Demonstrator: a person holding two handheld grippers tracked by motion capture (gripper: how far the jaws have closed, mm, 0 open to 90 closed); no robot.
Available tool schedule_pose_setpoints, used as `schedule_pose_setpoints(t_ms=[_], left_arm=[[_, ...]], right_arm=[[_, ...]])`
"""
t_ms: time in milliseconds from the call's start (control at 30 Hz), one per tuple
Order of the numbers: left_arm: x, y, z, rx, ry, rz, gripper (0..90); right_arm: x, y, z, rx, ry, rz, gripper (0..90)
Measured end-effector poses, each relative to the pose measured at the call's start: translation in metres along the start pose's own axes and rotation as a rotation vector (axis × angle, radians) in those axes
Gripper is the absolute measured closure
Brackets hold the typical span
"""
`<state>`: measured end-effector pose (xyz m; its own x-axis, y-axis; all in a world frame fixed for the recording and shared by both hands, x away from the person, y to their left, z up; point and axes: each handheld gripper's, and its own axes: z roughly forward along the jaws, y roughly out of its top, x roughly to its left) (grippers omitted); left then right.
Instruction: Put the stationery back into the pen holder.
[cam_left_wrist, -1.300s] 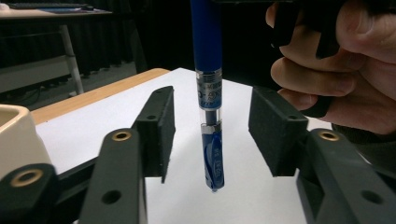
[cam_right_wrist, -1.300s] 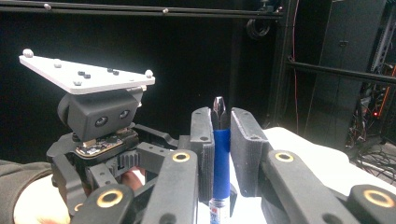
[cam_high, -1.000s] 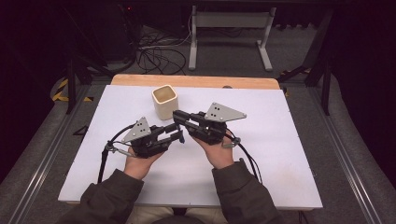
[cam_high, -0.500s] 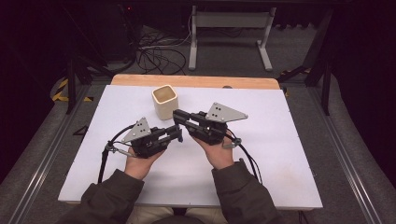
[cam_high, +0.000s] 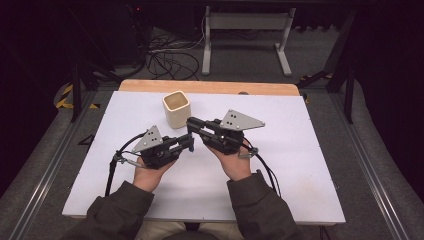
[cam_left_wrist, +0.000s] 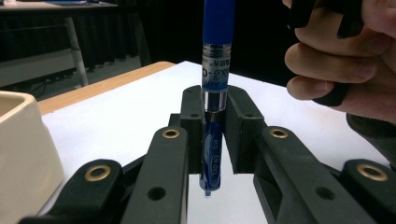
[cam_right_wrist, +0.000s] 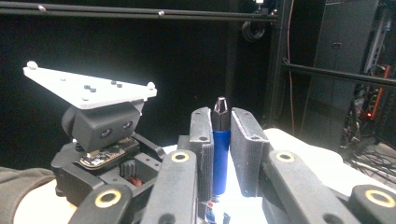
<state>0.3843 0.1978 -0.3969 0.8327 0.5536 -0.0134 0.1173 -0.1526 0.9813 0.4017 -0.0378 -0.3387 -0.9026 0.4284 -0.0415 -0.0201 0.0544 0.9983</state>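
— Where was the pen (cam_left_wrist: 213, 112) found?

— It was held over the middle of the desk (cam_high: 300, 165), between the two hands. The left gripper (cam_high: 189, 142) had just been closing and was clenched on the pen's clear lower barrel; the right gripper (cam_high: 191, 123) was clamped on the blue upper part, with the dark cap end seen above its jaws in the right gripper view.

— What was seen around it?

— A cream square cup (cam_high: 176, 109) was placed near the far edge of the desk, just beyond the two gripper tips and slightly left of them. A strip of bare wood (cam_high: 210, 87) was left uncovered along the far edge, behind the white surface.

— Was anything set in the way?

— The cup was the nearest thing; whether it was touched by the right gripper could not be told from above. In the left gripper view, the right hand (cam_left_wrist: 345, 70) was seen close beside the pen.

— And beyond the desk?

— Cables (cam_high: 165, 57) and a metal stand (cam_high: 245, 22) were seen on the floor.
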Motion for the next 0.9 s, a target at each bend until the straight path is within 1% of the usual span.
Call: schedule_pose_setpoints(t_ms=[133,267,400,467,600,900], left_arm=[[0.000,0.000,0.001,0.008,0.000,0.001,79.3],[0.001,0.001,0.002,0.009,0.006,0.006,79.3],[0.002,0.001,0.001,0.008,0.012,0.005,79.4],[0.002,0.001,0.001,0.005,0.015,0.005,79.4],[0.003,0.002,0.000,0.004,0.016,0.001,79.4],[0.003,0.004,-0.001,0.000,0.019,0.004,79.4]], right_arm=[[-0.002,0.000,-0.001,0.014,-0.003,0.003,78.4],[-0.004,0.000,-0.003,0.026,-0.010,0.011,74.7],[-0.005,0.000,-0.005,0.037,-0.027,0.008,70.7],[-0.007,0.000,-0.007,0.038,-0.030,0.020,67.9],[-0.009,0.000,-0.011,0.050,-0.040,0.030,64.0],[-0.020,-0.007,-0.025,0.066,-0.096,0.065,54.0]])
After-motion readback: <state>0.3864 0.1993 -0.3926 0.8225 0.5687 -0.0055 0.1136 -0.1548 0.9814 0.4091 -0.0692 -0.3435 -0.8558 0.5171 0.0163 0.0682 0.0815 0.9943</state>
